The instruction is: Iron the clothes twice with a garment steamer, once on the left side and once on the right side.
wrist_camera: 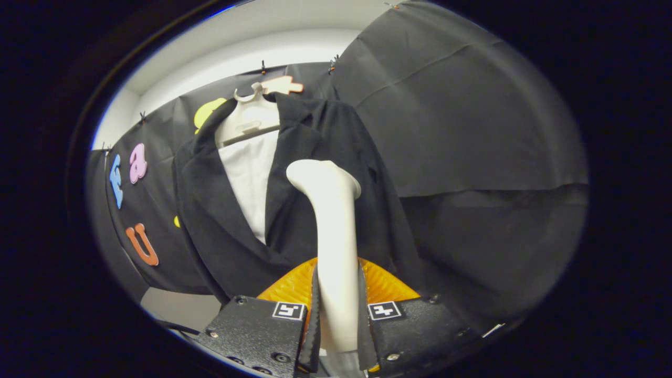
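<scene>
Booth bkgd: black cloth wall w/ a white upper wall and ceiling strip above it. A white hanger hangs at the cloth's top edge and carries a black jacket; the jacket is open at the front, w/ a white lining or shirt showing between the lapels.

Gripper: fingers closed on the white garment steamer, one finger pressing each side of its handle. The handle rises upright from between the fingers; the steamer head curves at the top.

Steamer position: head lies in front of the jacket's panel on the far side of the lapel opening from the hanger's lower arm, approx. chest height. Contact btwn head and fabric cannot be confirmed; the head appears very close to the cloth.

An orange ribbed part of the gripper sits behind the fingers, around the handle base.
</scene>
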`<state>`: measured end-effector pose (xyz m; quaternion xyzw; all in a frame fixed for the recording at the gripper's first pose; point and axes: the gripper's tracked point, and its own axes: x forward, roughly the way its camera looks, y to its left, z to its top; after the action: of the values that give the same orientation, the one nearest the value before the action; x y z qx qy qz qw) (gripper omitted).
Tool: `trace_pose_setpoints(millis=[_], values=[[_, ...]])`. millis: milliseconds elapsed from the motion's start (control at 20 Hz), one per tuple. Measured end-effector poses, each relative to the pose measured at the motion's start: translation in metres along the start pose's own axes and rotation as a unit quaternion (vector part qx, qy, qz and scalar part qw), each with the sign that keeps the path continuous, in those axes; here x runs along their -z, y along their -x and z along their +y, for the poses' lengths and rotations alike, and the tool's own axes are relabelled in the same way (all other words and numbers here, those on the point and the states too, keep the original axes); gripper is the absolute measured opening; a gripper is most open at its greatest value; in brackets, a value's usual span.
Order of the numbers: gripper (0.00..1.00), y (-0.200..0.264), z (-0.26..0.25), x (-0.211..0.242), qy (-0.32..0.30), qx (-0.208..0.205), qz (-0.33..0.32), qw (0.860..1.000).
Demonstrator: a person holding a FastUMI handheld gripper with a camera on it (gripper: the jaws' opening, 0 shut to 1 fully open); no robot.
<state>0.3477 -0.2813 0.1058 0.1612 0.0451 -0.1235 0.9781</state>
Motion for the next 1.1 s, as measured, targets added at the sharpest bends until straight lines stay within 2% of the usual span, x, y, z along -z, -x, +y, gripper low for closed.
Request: trace_pose_setpoints(millis=[650, 1100], values=[[0.31, 0.004, -0.018, 0.089, 0.041, 0.038, 0.061, 0.997], [0.31, 0.005, -0.026, 0.135, 0.065, 0.059, 0.093, 0.992]])
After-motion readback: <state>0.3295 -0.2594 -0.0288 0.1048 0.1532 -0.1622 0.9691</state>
